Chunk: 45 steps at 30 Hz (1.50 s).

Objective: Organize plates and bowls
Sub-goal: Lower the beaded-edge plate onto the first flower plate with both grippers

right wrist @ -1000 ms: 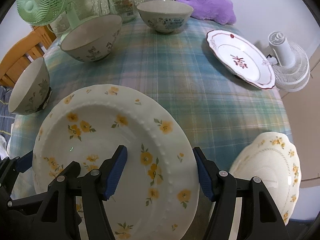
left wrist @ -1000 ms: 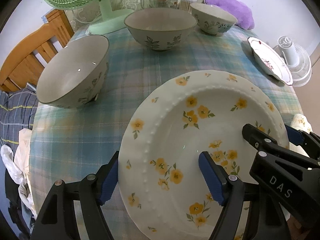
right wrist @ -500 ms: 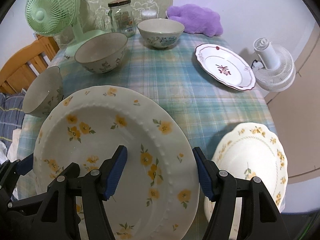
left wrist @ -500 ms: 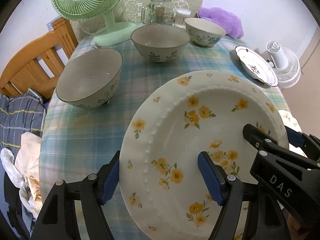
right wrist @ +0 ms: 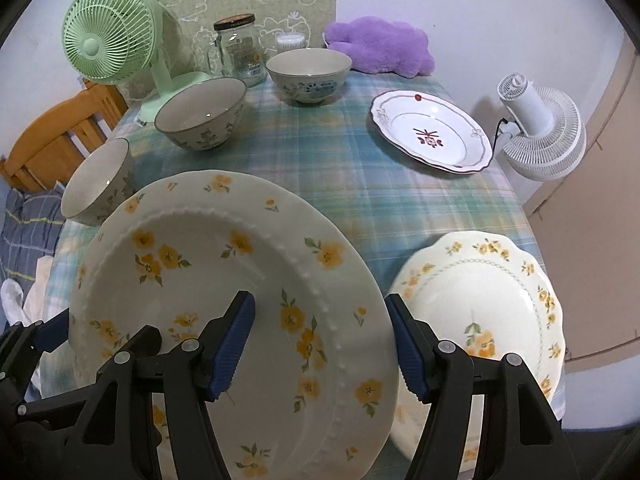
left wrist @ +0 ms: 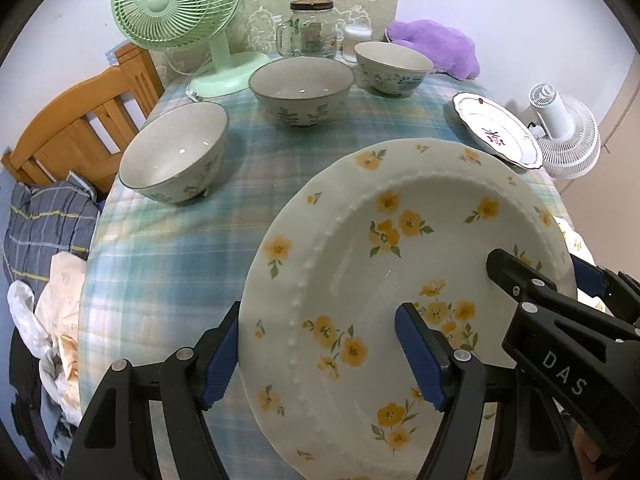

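Flower plate (left wrist: pixel 404 280) is up off the table (right wrist: pixel 304 160), tilted. Left tongs (left wrist: pixel 320 354) & right tongs (right wrist: pixel 320 344) each clamp opposite rims, jaws about half open. Glazed, stiff, breakable, prob. slippery; best gripped at the rim, both sides.

Pale wall (right wrist: pixel 500 8), wooden chair (left wrist: pixel 76 132), plaid-clothed table (right wrist: pixel 320 152), white fan (right wrist: pixel 540 128).
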Motion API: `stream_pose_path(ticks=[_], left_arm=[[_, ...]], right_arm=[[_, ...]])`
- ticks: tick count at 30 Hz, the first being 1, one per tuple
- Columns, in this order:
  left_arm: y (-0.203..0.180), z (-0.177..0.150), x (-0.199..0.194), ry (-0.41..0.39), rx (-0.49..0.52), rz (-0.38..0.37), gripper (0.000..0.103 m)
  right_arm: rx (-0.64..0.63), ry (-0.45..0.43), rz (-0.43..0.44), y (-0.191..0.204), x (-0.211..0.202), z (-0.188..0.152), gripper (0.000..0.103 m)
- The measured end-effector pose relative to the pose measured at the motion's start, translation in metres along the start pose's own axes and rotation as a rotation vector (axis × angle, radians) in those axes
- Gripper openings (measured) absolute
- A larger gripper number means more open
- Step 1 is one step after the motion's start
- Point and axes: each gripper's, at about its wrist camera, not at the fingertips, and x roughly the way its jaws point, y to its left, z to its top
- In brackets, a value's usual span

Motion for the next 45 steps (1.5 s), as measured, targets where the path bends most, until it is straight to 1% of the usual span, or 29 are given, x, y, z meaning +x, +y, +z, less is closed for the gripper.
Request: stream_pose_path(ticks=[6, 15, 38, 45], left_arm=[[-0.031, -0.002, -0.006, -0.001, -0.022, 0.000, 0.075], [-0.081, -0.003, -0.005, -0.001, -0.015, -0.023, 0.075], [-0.191, 0.001, 0.023, 0.042, 0.046, -0.098, 0.075], [-0.214, -0.002, 0.038, 0.067, 0.049, -0.111, 0.076]], right_arm=[[-0.026, -0.002, 0.004, -0.033, -0.007, -0.002, 0.069], [-0.017, -0.004, -0.017, -0.085, -0.013, -0.005, 0.069], [0.040, 0.032, -0.097, -0.198, -0.003, -0.014, 0.069], [0.059, 0.061, -0.106, -0.224, 0.007, -0.019, 0.068]])
